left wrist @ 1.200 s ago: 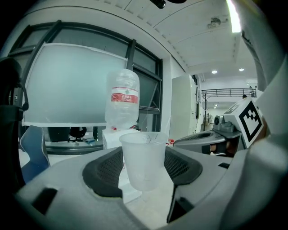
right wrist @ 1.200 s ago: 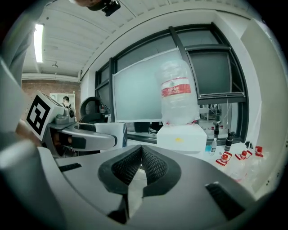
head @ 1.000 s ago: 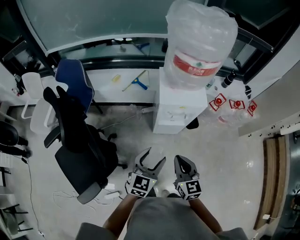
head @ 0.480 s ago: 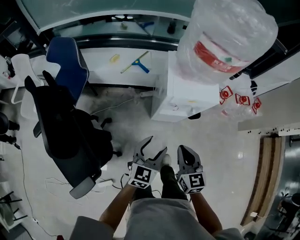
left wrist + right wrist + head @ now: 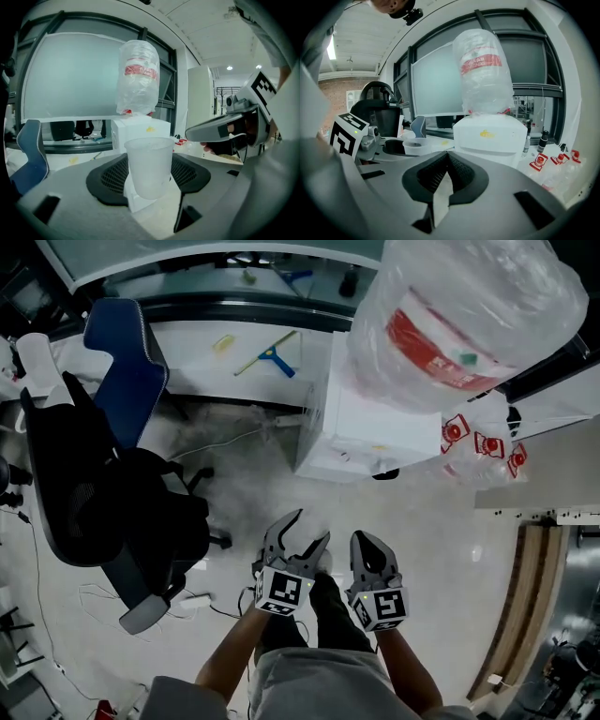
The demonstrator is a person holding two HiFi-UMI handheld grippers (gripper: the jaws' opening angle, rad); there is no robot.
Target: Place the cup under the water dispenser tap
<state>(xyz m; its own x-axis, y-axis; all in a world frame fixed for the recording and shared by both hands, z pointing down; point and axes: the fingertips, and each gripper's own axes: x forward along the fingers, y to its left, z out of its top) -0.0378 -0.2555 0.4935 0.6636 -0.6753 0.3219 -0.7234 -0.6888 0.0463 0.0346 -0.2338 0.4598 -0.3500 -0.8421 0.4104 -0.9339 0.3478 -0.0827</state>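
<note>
Pale floor (image 5: 441, 540) is seen below, with a black chair (image 5: 94, 502) on it. The cup (image 5: 149, 166) is gripped by the jaws of the left gripper (image 5: 307, 532), well apart from the water dispenser (image 5: 361, 427). The right gripper (image 5: 362, 540) is empty, and its jaws are closed.

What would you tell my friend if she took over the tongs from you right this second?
Left tongs: shut on the clear plastic cup, which is upright.
Right tongs: shut, holding nothing.
Water dispenser: stands on the floor ahead, with a big bottle on top. Both tongs are short of it.
Done: the cup is picked up.
Left: carry the cup to the dispenser and set it under the tap, which I can't make out from here. Mind the office chair on the left.
</note>
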